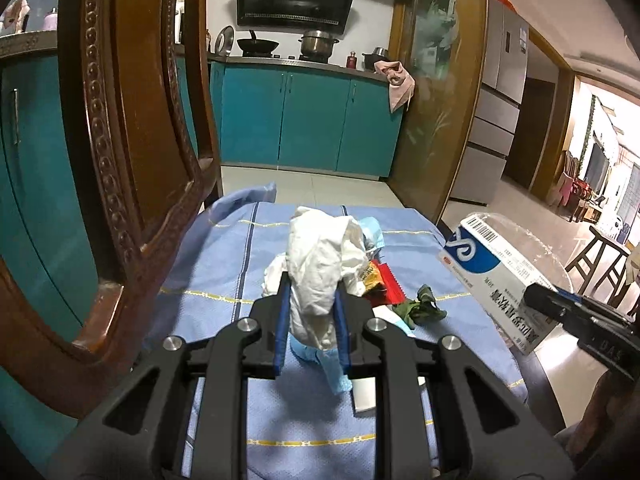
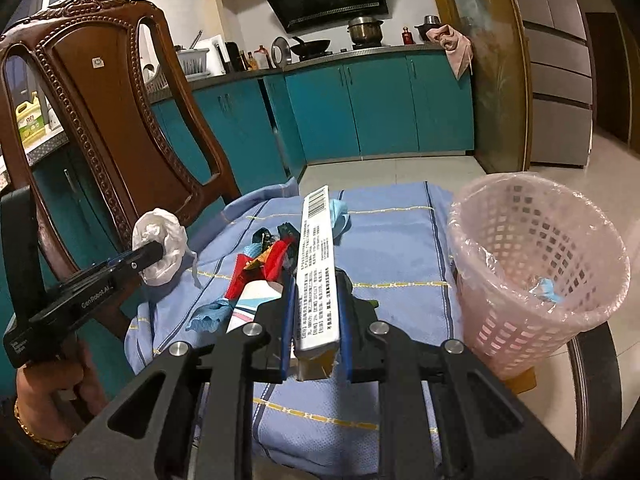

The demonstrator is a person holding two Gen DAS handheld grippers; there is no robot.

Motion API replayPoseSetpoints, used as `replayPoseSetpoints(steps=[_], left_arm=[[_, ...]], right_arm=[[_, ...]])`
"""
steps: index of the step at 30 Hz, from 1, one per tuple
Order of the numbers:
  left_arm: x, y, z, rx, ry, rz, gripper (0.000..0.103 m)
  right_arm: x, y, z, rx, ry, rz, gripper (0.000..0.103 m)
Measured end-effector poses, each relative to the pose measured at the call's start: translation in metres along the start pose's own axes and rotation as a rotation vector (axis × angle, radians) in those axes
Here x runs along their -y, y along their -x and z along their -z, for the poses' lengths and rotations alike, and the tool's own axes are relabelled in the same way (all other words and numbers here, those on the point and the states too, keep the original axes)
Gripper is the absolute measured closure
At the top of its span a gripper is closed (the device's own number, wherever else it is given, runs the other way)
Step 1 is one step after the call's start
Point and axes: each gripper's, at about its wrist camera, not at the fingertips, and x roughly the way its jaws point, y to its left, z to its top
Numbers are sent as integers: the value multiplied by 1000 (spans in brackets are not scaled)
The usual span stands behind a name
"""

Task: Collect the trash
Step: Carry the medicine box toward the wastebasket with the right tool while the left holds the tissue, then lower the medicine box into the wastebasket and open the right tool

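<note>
My left gripper (image 1: 311,286) is shut on a crumpled white tissue wad (image 1: 320,256) and holds it above the blue cloth (image 1: 224,276); it also shows in the right wrist view (image 2: 160,250). My right gripper (image 2: 316,284) is shut on a long white medicine box (image 2: 318,264), seen in the left wrist view (image 1: 496,268) to the right of the table. Red and yellow wrappers (image 1: 380,276), a green scrap (image 1: 424,306) and a blue mask (image 1: 372,232) lie on the cloth. A pink lined trash basket (image 2: 532,264) stands at the right.
A carved wooden chair (image 2: 104,128) stands at the table's left edge. Teal kitchen cabinets (image 1: 312,120) lie beyond, and a fridge (image 2: 560,60) at right. A blue scrap (image 2: 548,292) lies inside the basket. A white card (image 1: 364,394) lies on the cloth.
</note>
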Motion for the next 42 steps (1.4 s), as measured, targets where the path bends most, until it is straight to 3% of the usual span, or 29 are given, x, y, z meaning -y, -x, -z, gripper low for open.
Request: replayPoseSetpoints(steps=[4, 9, 13, 19, 22, 24, 26, 29, 32, 36, 38, 42], left_arm=[[-4, -3, -1, -11, 3, -1, 82], [-2, -2, -4, -8, -2, 1, 82], [-3, -3, -2, -8, 0, -3, 82], [-5, -1, 0, 3, 6, -13, 82], [-6, -1, 1, 3, 13, -21, 82], [-7, -2, 2, 1, 16, -24, 82], [-7, -3, 3, -3, 19, -23, 82], [-5, -3, 5, -7, 12, -21, 82], [0, -1, 7, -7, -11, -8, 82], [21, 2, 4, -6, -48, 57, 82], [46, 3, 0, -18, -70, 129, 82], [114, -14, -14, -58, -124, 266, 81]], right_arm=[[14, 9, -10, 66, -26, 39, 83], [63, 27, -32, 200, -123, 181, 83], [101, 31, -42, 255, -183, 279, 83], [149, 17, -47, 254, -258, 357, 83], [168, -2, -44, 194, -261, 399, 81], [174, -9, -39, 157, -295, 411, 71], [174, -1, -35, 176, -335, 399, 38], [161, 28, -26, 261, -374, 373, 14], [150, 56, -13, 339, -459, 303, 5], [138, 95, 5, 487, -536, 291, 3], [140, 113, 17, 555, -593, 300, 3], [155, 126, 30, 590, -685, 305, 3]])
